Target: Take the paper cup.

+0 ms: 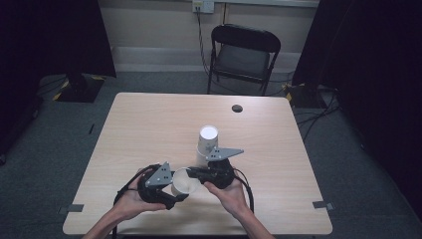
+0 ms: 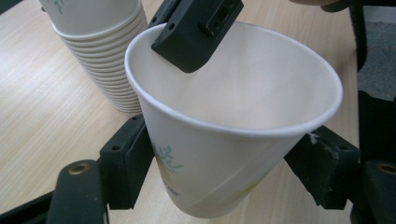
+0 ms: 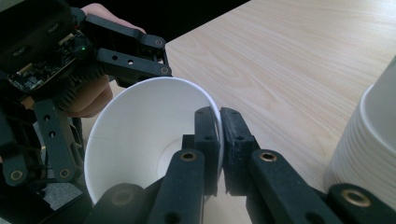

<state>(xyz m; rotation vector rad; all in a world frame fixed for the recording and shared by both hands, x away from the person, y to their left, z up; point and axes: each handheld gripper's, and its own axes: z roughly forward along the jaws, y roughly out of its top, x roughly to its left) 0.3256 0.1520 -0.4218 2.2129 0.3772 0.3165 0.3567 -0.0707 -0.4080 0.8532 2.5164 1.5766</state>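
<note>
Nearest to me, my two hands hold a tool each just above the front of the pale wooden desk (image 1: 139, 124), and between them hangs a single white paper cup with a small green leaf print (image 2: 224, 140), tilted so its open mouth faces up and toward me.

My right tool (image 3: 219, 140) is pinched tight on the cup's rim, one jaw inside and one outside the wall. My left tool (image 1: 171, 191) straddles the cup's lower body: in the left gripper view its jaws sit on either side, the one on that view's left touching the wall, the other just short of it, so they are not yet clamped.

The risks, as I judge them: the paper wall is thin, so if the left jaws squeeze hard the cup could crumple or crease. If my right tool lets go before the left has a firm hold, the cup could drop to the desk and roll. Pulling the hands apart while both grip could tear the rim.

Just beyond stands a tall stack of nested white paper cups (image 1: 207, 143), upside down, close enough that a careless swing could topple it.
</note>
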